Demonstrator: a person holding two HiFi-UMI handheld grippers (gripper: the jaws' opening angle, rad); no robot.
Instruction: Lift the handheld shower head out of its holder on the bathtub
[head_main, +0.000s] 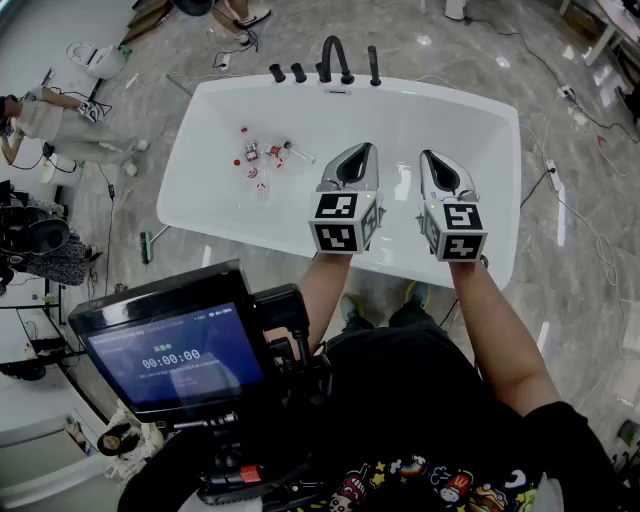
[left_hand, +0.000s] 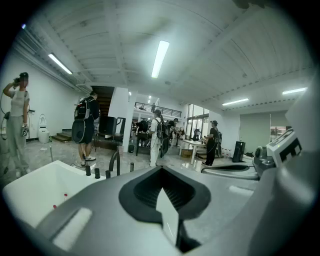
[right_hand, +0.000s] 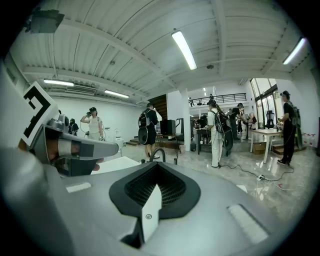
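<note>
The white bathtub (head_main: 480, 130) lies below me, its black fittings on the far rim. There, the slim black handheld shower head (head_main: 374, 66) stands upright in its holder, right of the arched spout (head_main: 336, 56) and two knobs (head_main: 287, 72). My left gripper (head_main: 360, 152) and right gripper (head_main: 432, 158) hover side by side over the tub's near half, both shut and holding nothing, well short of the fittings. The left gripper view shows its gripper (left_hand: 162, 192), the spout (left_hand: 114, 162) and the shower head (left_hand: 132, 166) far off. The right gripper view shows its gripper (right_hand: 156, 185) and the shower head (right_hand: 175, 161).
Small red-capped bottles (head_main: 262, 155) lie in the tub's left part. A monitor rig (head_main: 170, 350) sits close at lower left. Cables (head_main: 560, 170) run over the floor to the right. Several people stand beyond the tub (left_hand: 85, 125), and one stands at the left (head_main: 40, 120).
</note>
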